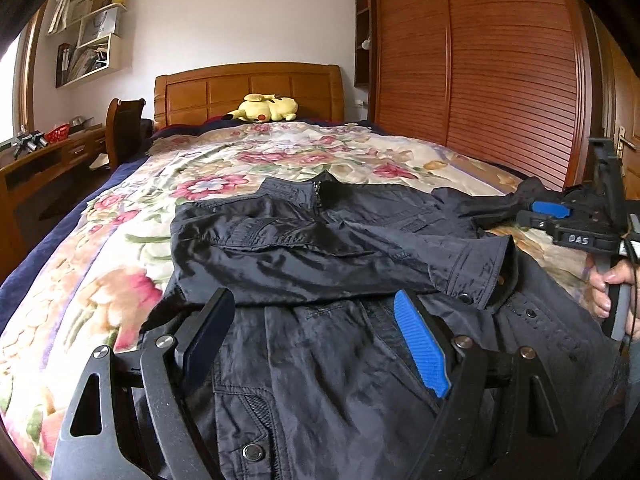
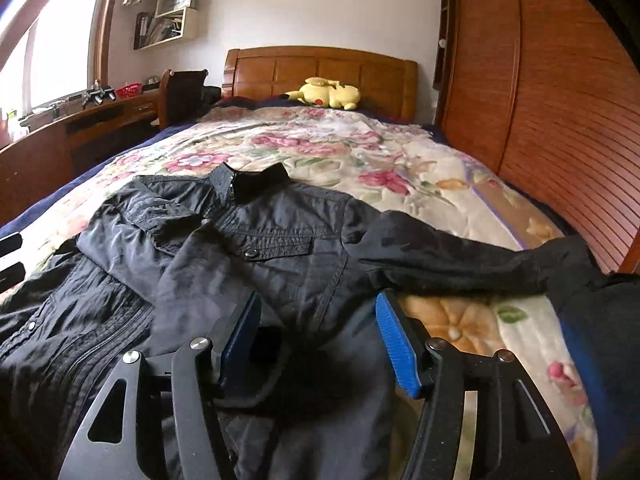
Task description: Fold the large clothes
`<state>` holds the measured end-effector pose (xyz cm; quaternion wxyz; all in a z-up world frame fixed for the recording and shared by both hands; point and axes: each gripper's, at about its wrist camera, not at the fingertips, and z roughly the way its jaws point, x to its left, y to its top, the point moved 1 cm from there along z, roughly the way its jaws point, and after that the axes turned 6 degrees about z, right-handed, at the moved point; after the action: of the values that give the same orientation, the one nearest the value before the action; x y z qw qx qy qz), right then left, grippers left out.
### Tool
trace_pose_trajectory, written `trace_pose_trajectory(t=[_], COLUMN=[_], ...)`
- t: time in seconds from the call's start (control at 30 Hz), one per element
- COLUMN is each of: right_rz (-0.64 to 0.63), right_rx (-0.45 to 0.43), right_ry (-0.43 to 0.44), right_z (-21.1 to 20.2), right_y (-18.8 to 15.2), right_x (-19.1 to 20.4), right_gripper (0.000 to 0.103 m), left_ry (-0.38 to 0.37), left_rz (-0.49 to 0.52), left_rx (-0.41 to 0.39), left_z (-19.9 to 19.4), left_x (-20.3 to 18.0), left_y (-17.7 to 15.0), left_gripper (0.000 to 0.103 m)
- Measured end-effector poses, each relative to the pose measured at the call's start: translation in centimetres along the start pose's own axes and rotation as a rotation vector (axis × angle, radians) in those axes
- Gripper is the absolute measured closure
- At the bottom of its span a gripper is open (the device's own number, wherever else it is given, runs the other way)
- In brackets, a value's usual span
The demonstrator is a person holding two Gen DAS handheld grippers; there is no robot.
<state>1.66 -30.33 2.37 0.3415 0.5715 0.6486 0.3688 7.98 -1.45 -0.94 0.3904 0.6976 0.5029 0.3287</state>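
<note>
Ahead, unfolded sleeve [image 2: 460, 260] runs crosswise toward bed's [image 2: 400, 152] right edge, nearer my right gripper [image 2: 316, 336]; both it and left gripper [image 1: 316, 328] spread wide, grasping nothing, over jacket [image 1: 320, 240].

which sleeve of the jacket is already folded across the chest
The left sleeve lies folded across the black jacket; the right sleeve stretches out over the floral bedspread.

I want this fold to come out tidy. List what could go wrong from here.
1. The left sleeve lies loosely across the jacket front; moving the body may slide it off.
2. The right sleeve stretches out over the floral bedspread, unfolded, so it may trail or bunch.
3. Both the left claw and right claw are open, gripping nothing, so glossy fabric may slip on pickup.
</note>
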Motion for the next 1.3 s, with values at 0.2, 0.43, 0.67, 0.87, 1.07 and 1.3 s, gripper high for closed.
trace_pose_trajectory(t=[0.2,0.43,0.67,0.87,1.07,1.3], right_rz=[-0.018,-0.115,-0.178,-0.207,-0.154,-0.068], right_rx=[-0.023,0.040,0.129,0.208,0.179,0.095], right_ry=[0.063,0.170,0.229,0.198,0.171,0.155], right_z=[-1.4,-0.2,2.4,5.3,6.0,5.6], right_y=[-0.2,-1.7,-2.4,-2.7,-1.7,1.8], right_x=[0.9,4.8,6.2,6.1,4.5,2.2], right_gripper=[0.041,0.041,0.041,0.056,0.092,0.093], left_ry=[-0.004,-0.002,-0.003,-0.006,-0.006,-0.010], left_rz=[-0.007,0.000,-0.002,0.000,0.010,0.013], left_rx=[0.005,0.008,0.021,0.031,0.038,0.045], left_z=[0.6,1.0,1.4,1.6,1.7,1.9], left_x=[-0.3,-0.8,-0.9,-1.0,-1.2,-1.3], left_y=[0.1,0.1,-0.1,-0.4,-0.6,-0.7], left_gripper=[0.020,0.020,0.020,0.020,0.020,0.020])
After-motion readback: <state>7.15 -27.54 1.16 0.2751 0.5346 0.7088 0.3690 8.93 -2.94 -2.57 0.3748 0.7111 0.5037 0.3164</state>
